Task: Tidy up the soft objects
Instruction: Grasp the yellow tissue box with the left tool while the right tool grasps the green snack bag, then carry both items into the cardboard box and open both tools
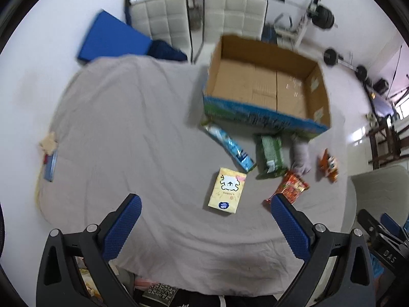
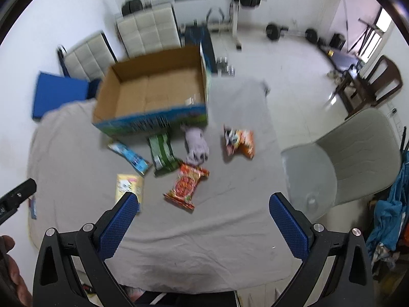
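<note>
I hold both grippers, left (image 1: 205,208) and right (image 2: 202,207), spread wide and empty above the grey cloth (image 1: 127,128). The packets lie at twelve to one o'clock: yellow pack (image 1: 227,191), red pouch (image 2: 186,185), green bag (image 2: 163,156), below the cardboard box (image 2: 153,94). Motion blur smears their printing.

A grey sheet (image 1: 127,117) covers the bench. The cardboard box (image 1: 265,87) is plain brown inside, with blue and green print outside. Before it lie a light-blue packet (image 1: 230,148), a green packet (image 1: 271,156), a red-orange patterned packet (image 1: 288,186), an orange packet (image 1: 328,165), a pale lilac soft item (image 1: 301,156) and a yellow pack (image 1: 227,192) showing a white cartoon animal. Both claws have blue, dotted-texture pads (image 2: 117,226) on black frames.
</note>
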The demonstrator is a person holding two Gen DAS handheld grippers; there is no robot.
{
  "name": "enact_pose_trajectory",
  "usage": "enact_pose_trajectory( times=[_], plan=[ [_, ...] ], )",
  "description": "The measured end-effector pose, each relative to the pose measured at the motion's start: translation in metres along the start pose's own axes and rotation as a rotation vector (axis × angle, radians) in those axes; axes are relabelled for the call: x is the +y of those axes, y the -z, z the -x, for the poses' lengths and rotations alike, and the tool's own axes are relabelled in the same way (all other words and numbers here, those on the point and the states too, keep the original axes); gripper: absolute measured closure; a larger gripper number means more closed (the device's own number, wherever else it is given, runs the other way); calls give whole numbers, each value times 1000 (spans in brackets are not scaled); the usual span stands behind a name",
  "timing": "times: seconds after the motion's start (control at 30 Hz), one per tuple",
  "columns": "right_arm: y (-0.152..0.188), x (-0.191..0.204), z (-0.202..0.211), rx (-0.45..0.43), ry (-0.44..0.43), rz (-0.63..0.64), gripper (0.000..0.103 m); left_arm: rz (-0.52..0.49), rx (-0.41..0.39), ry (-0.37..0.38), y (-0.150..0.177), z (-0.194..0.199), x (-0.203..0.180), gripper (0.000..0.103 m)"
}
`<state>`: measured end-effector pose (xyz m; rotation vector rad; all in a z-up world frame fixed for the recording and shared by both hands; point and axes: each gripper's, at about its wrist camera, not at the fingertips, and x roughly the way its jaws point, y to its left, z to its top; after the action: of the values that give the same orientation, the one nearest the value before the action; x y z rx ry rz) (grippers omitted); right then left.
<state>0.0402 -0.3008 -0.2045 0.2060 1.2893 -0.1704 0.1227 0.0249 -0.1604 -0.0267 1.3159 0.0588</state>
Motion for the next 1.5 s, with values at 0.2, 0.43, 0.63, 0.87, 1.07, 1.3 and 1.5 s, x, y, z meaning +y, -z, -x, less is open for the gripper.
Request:
enact_pose_trajectory(
  times=[0.2, 0.43, 0.63, 0.87, 1.07, 1.3, 1.5],
  plan=[
    [-19, 23, -110, 127, -54, 54, 0, -59, 139, 29, -3, -99, -20, 0],
    [-49, 62, -195, 224, -101, 154, 0, -101, 283, 62, 0, -201, -37, 0],
    [-66, 89, -238, 283, -130, 193, 5, -117, 324, 51, 8, -238, -43, 29],
    [-78, 111, -282, 344, -107, 219, 14, -96, 316, 59, 17, -260, -43, 42],
    [-77, 122, -309, 401, -38, 256, 41, -71, 310, 39, 17, -257, -30, 42],
    [-76, 125, -313, 396, -18, 254, 64, -45, 285, 2, 13, -257, -24, 42],
    [-59, 118, -278, 380, -58, 244, 66, -34, 241, -9, 17, -250, -28, 42]
  ],
)
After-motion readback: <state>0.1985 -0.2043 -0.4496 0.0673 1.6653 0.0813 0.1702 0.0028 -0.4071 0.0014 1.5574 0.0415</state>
